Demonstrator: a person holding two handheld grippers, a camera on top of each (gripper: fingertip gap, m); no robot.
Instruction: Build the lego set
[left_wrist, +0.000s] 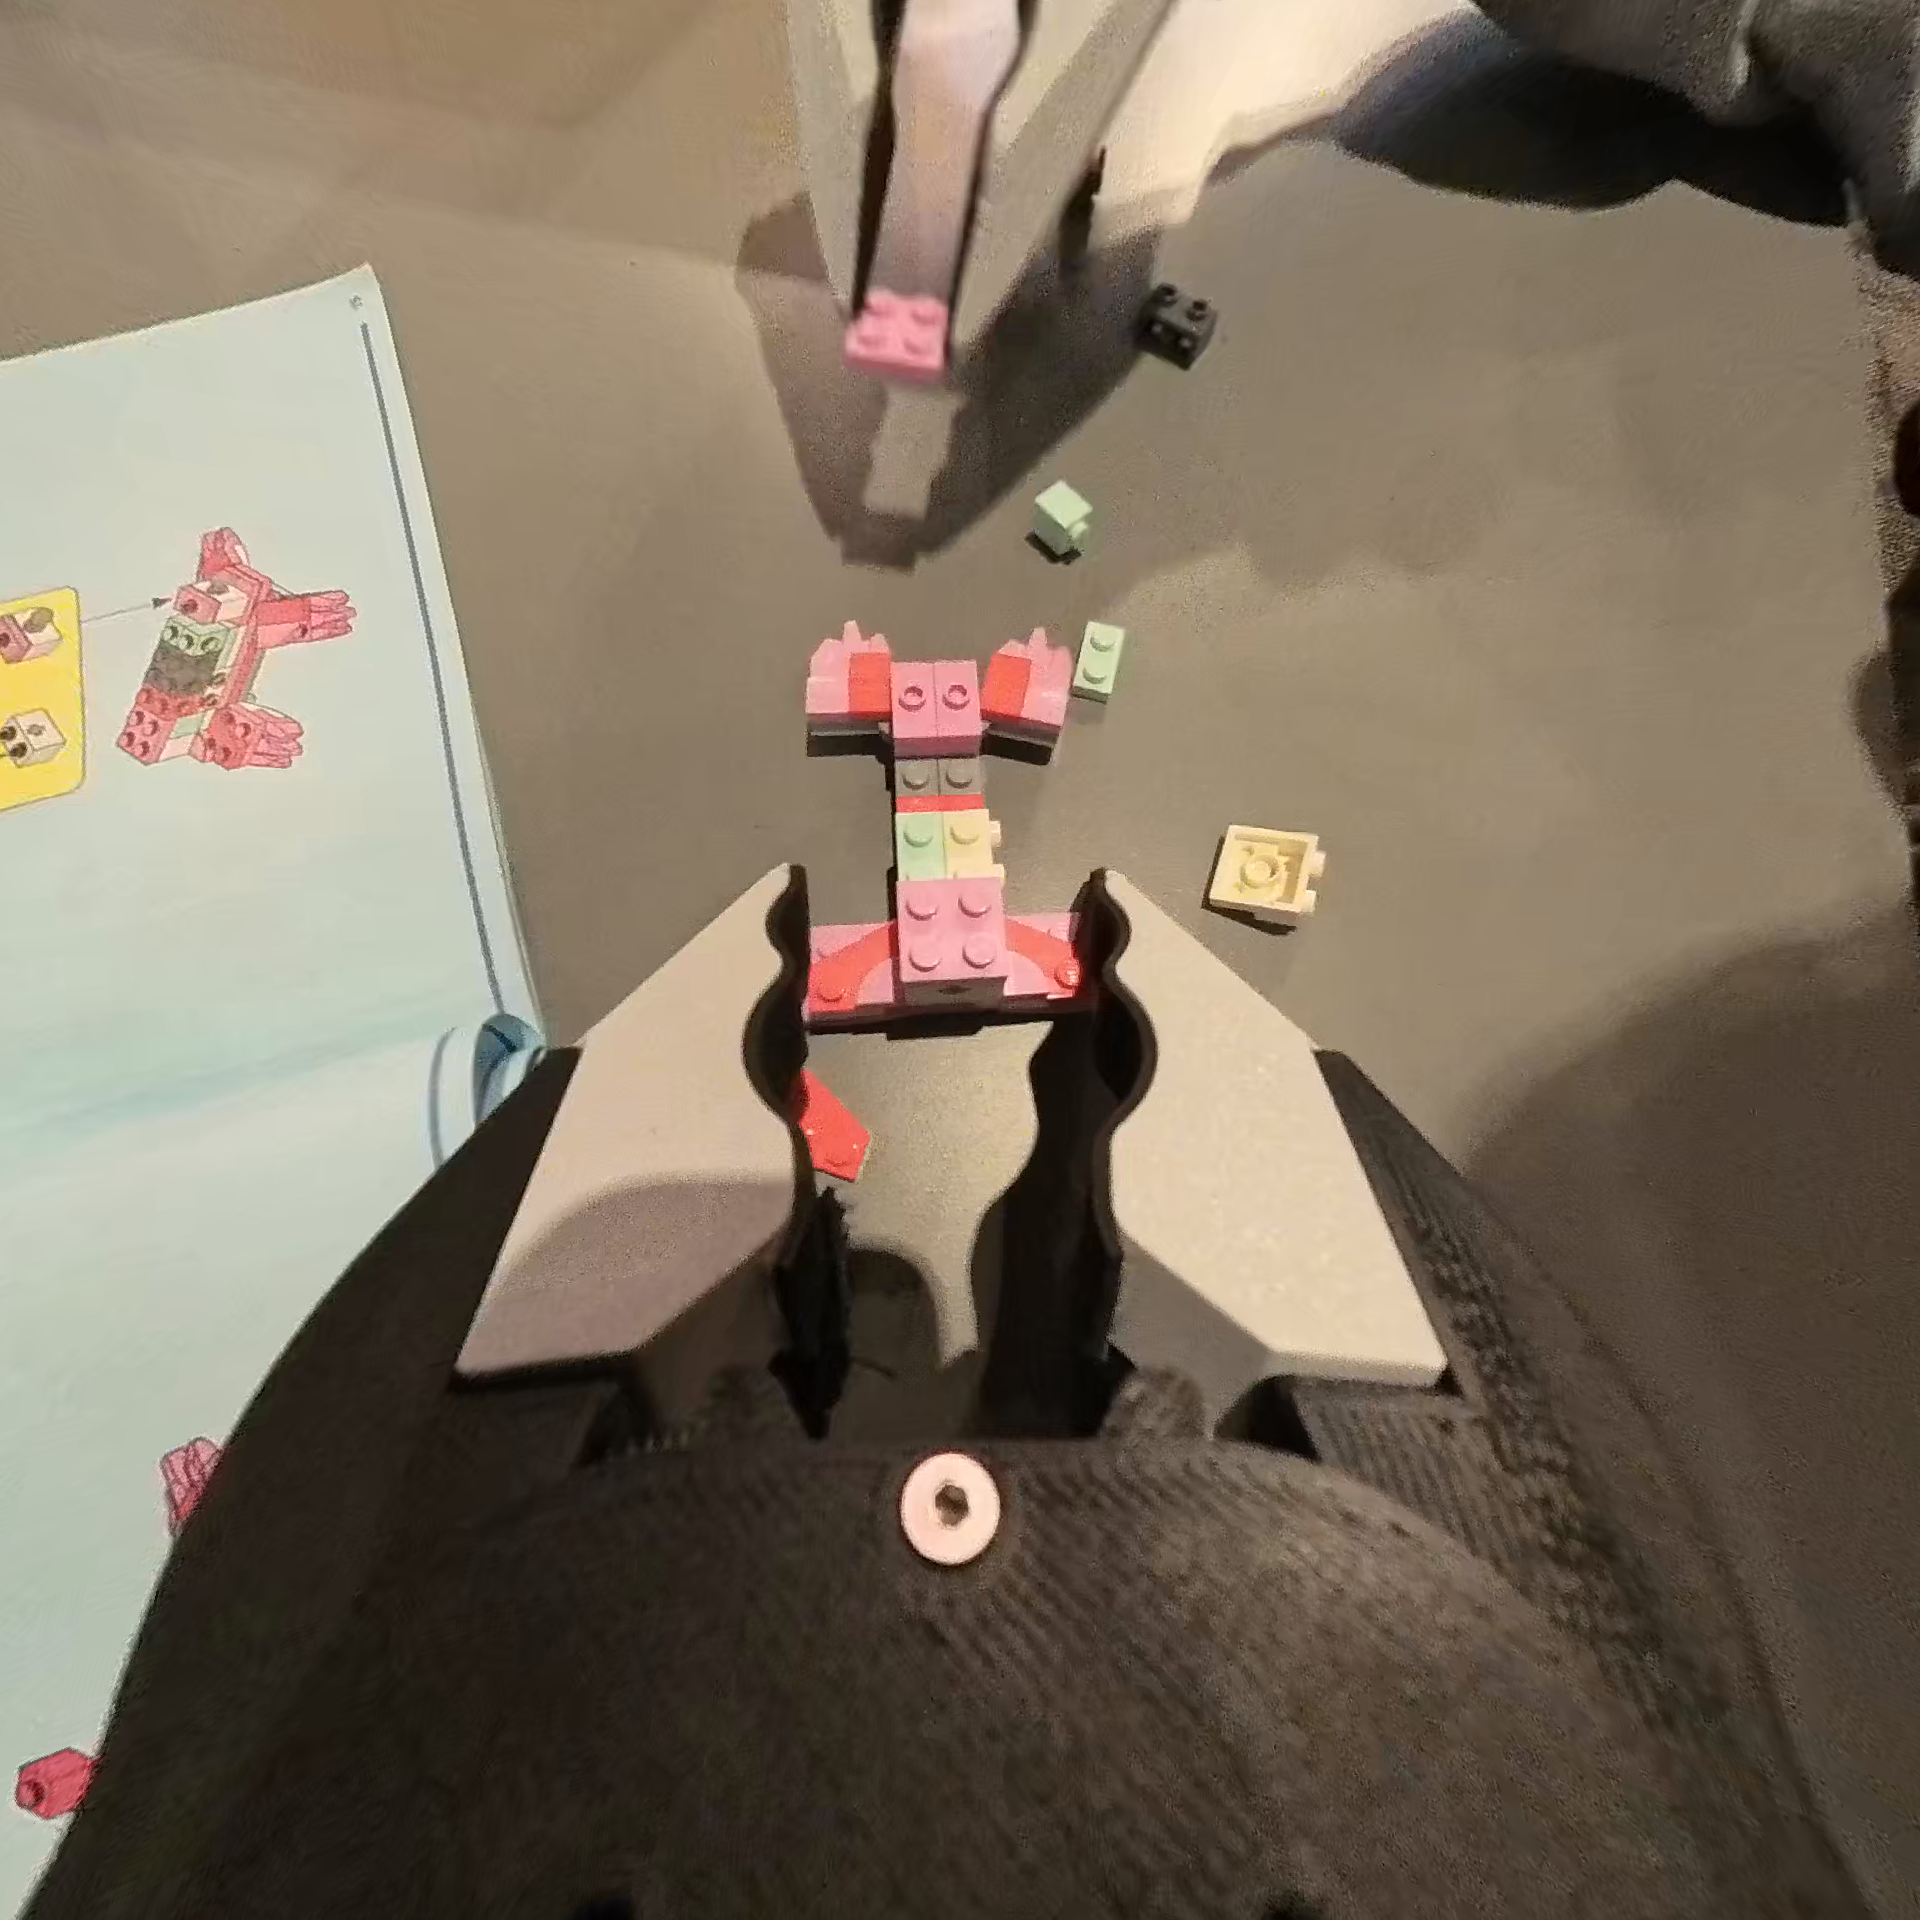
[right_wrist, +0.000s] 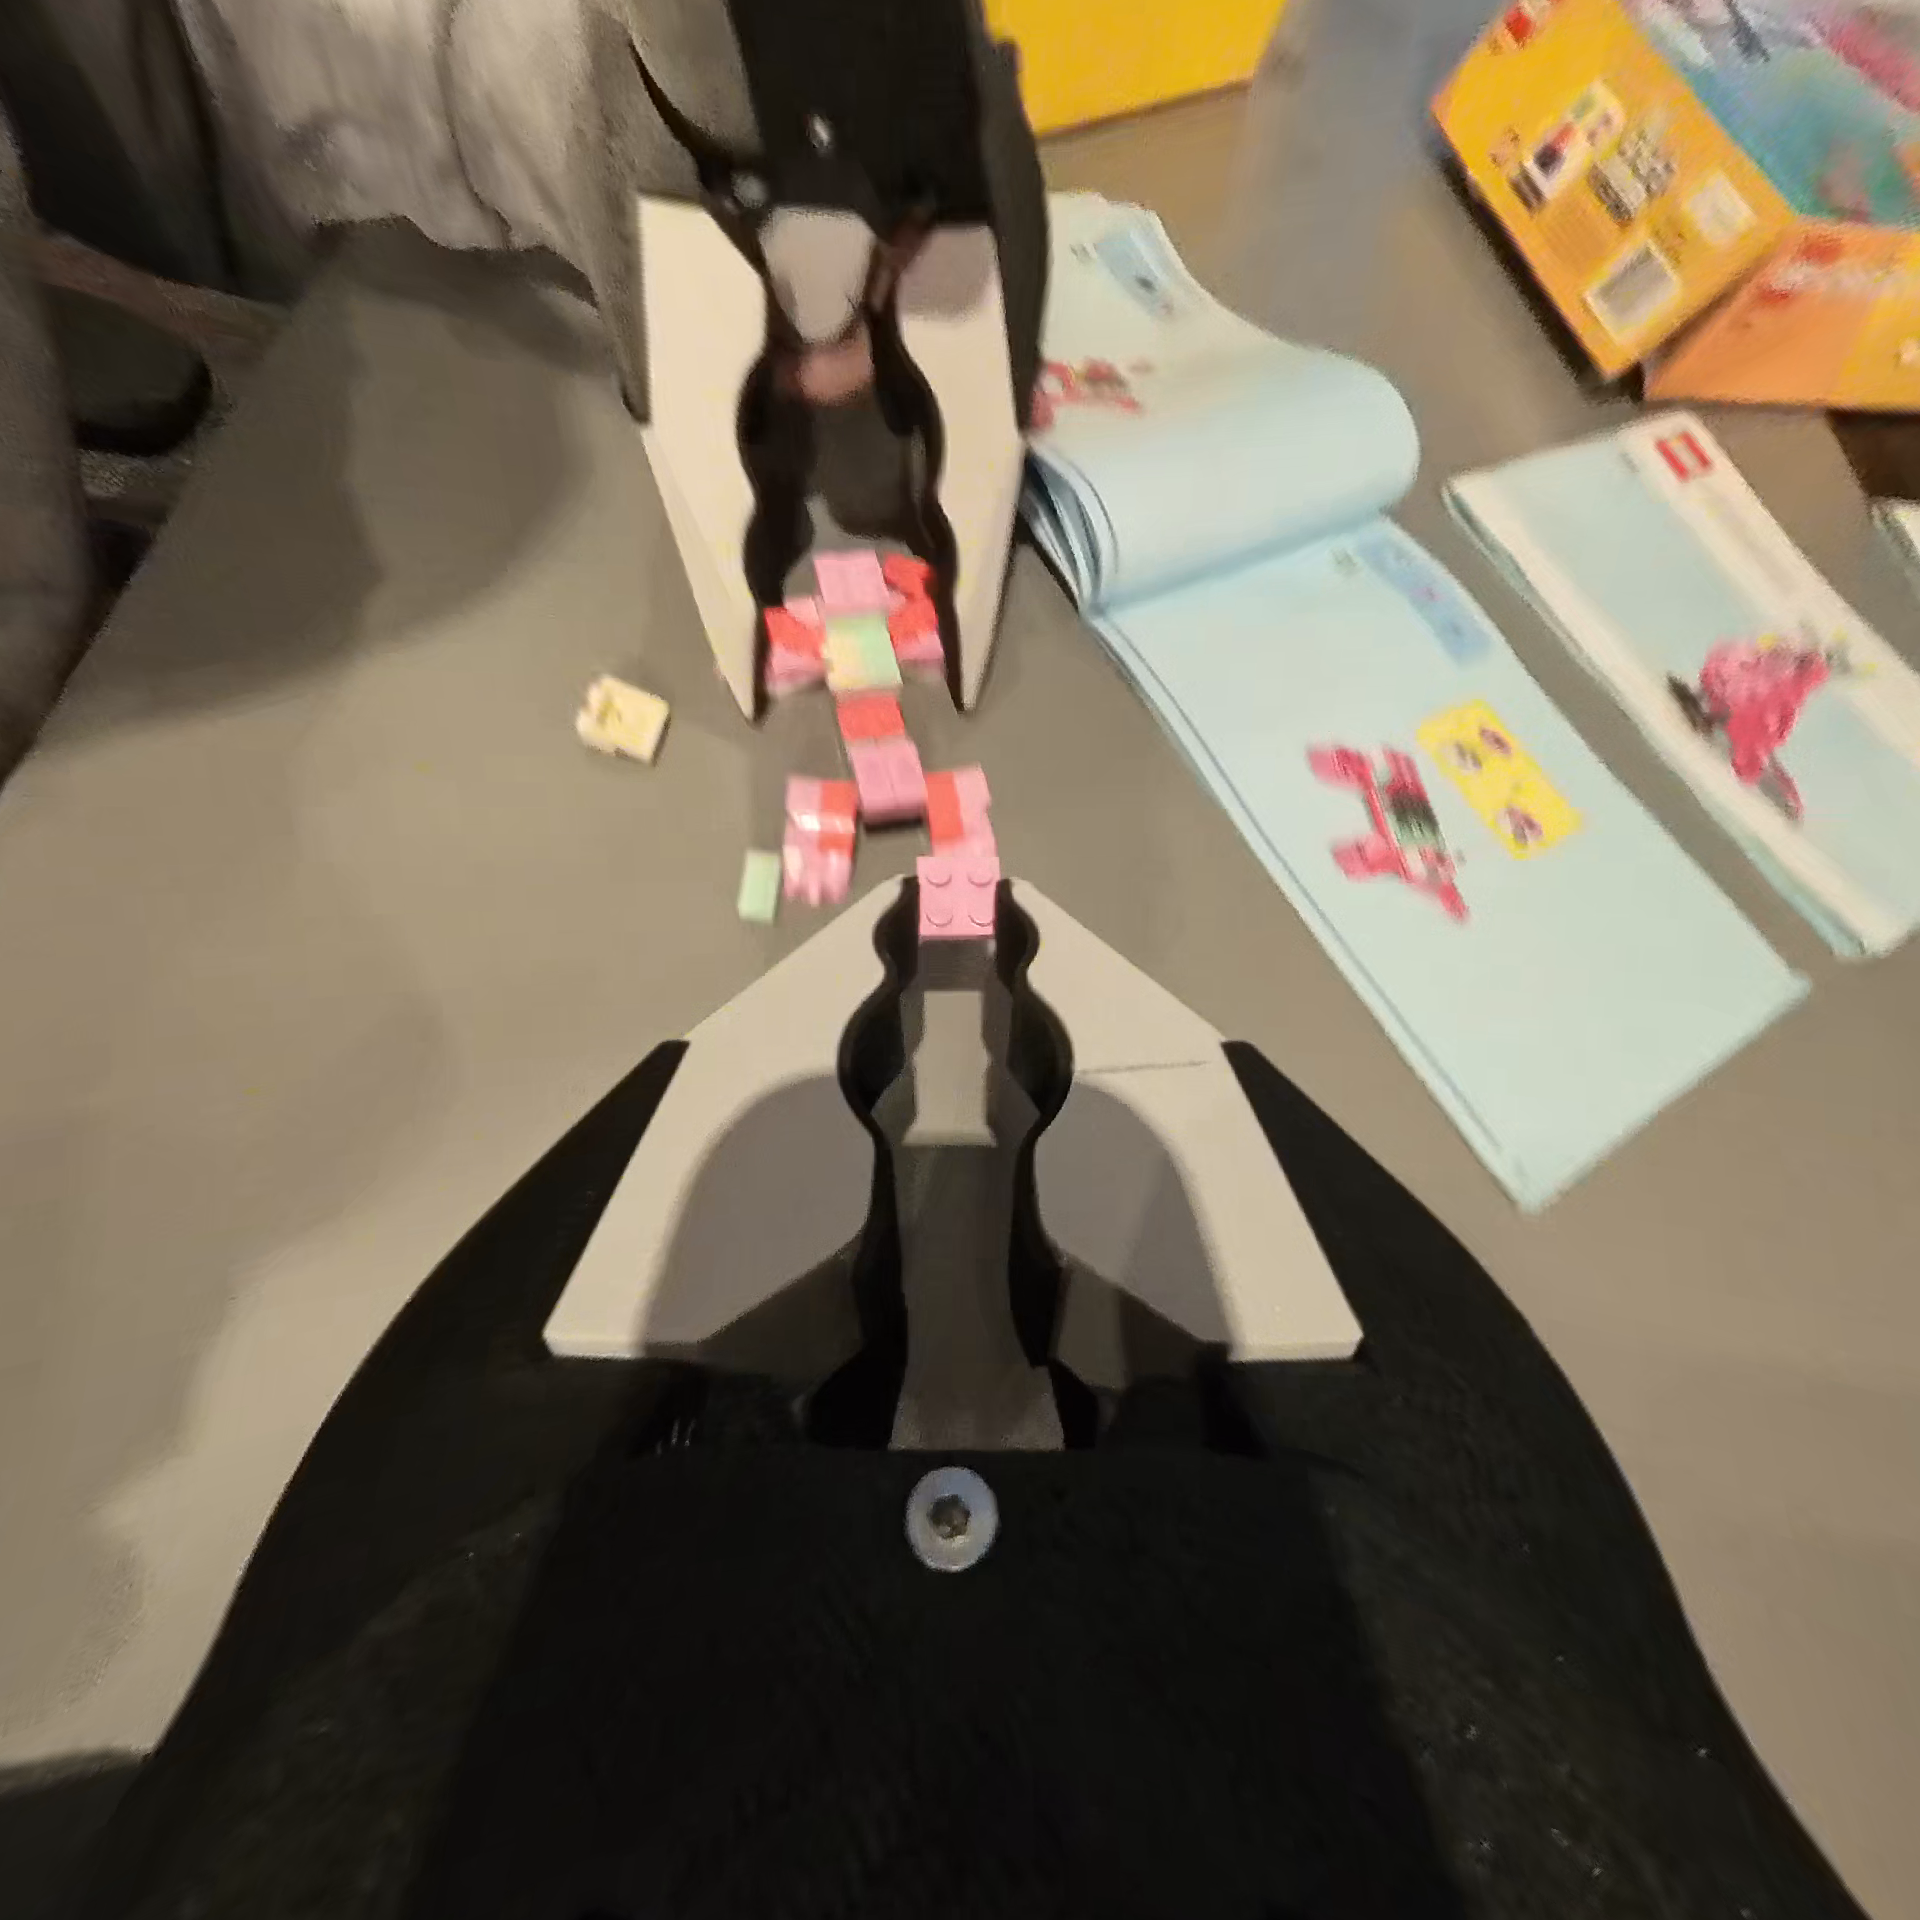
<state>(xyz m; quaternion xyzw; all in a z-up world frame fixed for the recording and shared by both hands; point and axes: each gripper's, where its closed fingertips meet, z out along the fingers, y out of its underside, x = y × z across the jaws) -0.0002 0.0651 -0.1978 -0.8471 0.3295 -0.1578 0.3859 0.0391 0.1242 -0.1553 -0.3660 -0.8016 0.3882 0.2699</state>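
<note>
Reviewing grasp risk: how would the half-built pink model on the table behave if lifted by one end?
The pink model is long with a narrow stacked middle, so it might flex or separate there. It looks light. The left gripper brackets its wide near end.

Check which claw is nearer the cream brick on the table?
Left. The left claw straddles the model's near end, just beside the cream brick. The right claw, shut on a pink brick, is farther off, beyond the model.

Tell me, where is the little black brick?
The black brick shows in the left wrist view, lying loose on the grey table at the far right, beyond the mint cube and just right of the right gripper.
</note>
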